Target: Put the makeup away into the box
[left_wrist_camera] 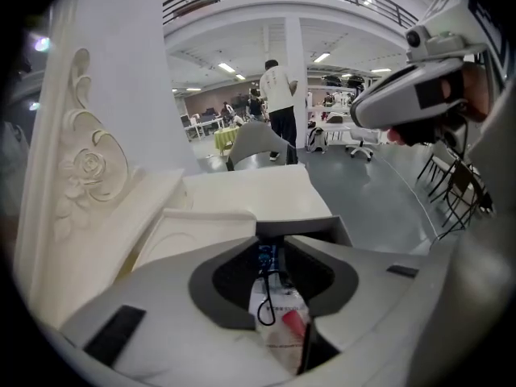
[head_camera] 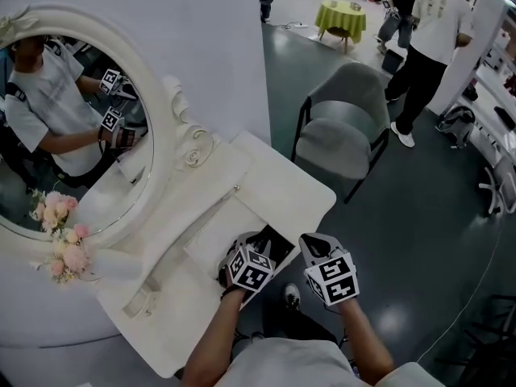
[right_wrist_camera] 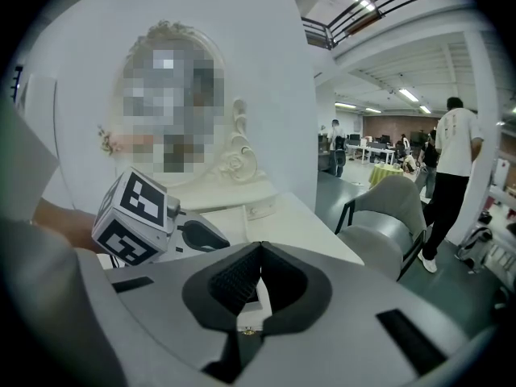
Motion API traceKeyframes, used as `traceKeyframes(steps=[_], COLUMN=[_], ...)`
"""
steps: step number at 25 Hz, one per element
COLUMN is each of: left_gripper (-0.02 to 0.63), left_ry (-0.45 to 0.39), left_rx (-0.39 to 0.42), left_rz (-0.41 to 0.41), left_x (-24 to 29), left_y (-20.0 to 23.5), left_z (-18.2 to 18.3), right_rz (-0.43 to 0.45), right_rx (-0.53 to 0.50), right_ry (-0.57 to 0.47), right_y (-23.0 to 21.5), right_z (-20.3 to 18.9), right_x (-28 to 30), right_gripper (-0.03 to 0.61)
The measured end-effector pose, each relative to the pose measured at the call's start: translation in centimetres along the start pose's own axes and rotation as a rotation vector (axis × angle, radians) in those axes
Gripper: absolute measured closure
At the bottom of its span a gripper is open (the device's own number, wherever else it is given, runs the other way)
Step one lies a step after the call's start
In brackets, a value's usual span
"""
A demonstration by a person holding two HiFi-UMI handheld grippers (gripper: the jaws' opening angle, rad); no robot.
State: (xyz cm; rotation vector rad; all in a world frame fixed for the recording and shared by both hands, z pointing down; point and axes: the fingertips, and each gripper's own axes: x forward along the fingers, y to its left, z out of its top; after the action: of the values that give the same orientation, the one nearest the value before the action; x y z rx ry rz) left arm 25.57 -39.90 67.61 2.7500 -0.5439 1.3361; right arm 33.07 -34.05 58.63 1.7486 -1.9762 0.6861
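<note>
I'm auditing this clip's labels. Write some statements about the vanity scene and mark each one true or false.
1. The left claw stands open above a clear packet. True.
2. The right claw grips a lipstick. False: its jaws are together with nothing between them.
3. Someone sits in the grey chair. False: nobody sits in it; a person stands beyond it.
4. At the lower edge of the oval mirror sit pink flowers. True.
</note>
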Motion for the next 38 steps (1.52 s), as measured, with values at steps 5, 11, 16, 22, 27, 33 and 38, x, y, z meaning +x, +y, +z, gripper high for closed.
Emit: traceKeyframes(steps=[5,11,16,22,27,33,38], left_gripper=[0.495,0.526,0.557,0.603,0.603,0.603,0.603], left_ry=[-0.044,-0.134,-0.207,-0.276,-0.358,-0.445,-0.521], left_rx=[-0.017,-0.045,-0.040,-0.064,-0.055,-0.016,0.020], left_rz=[0.030,0.075,0.104,0.126,0.152,0.188,0.221], left_x=[-2.6,-7.5,-12.2,-18.6,-24.3,-30.6,-35.8], left_y=[0.5,0.6,-0.1,-1.0,-2.4,-5.2,-7.6], left_z=[0.4,1.4,1.3,0.7,0.7,0.8,0.8], right_rz=[-0.016,-0.050,-0.073,-0.087,-0.093,-0.095,-0.103], right_rx=[-0.011,-0.023,-0.072,-0.153,-0.198,-0.219,-0.244], right_ry=[-0.030,-0.076,-0.124,-0.168,-0.210,-0.258,-0.297], right_y=[0.2,1.1,3.1,6.4,9.4,12.8,15.7], right_z=[0.7,1.5,2.5,3.7,4.2,4.1,3.8], right_x=[-1.5,-4.4,-7.3,-11.7,-15.6,-20.1,-24.0], right_gripper=[0.578,0.578,0.578,0.578,0.578,0.578,0.578])
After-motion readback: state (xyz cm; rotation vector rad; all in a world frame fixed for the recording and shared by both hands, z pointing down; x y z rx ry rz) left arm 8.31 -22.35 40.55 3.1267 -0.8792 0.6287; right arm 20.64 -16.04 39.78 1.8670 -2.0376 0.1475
